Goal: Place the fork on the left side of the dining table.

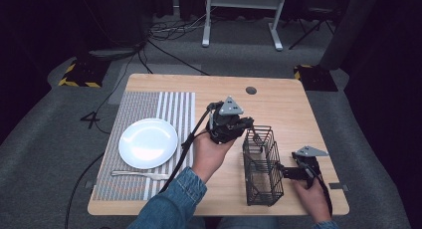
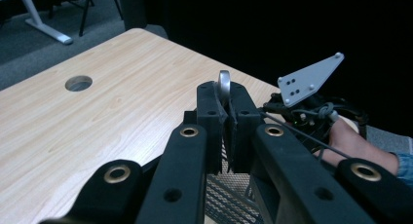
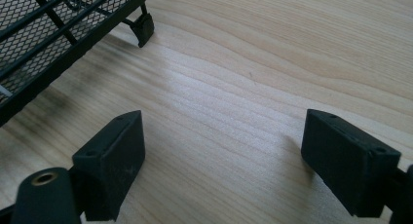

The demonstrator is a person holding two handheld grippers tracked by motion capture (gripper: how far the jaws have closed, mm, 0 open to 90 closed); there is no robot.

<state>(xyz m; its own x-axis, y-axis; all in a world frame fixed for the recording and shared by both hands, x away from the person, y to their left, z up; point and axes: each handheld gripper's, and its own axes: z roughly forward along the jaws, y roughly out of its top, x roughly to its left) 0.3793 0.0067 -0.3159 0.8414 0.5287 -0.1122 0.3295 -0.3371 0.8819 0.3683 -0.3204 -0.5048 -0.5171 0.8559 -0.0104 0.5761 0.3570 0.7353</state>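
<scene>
1. Jaws of the left gripper (image 2: pixel 225 118) pinch a silver metal utensil handle (image 2: pixel 224 83) above the black wire mesh basket (image 1: pixel 262 167) near the wooden table's (image 1: pixel 283 109) right edge; its working end is hidden.
2. Right gripper (image 3: pixel 224 156) jaws stand apart, just beside the basket.
3. White round plate (image 1: pixel 148 143) and silver fork (image 1: pixel 140 174) lie on the striped placemat (image 1: pixel 169 107) at the left edge.

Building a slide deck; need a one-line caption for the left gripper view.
Left claw shut on a metal utensil handle above the mesh basket and wooden table.
</scene>
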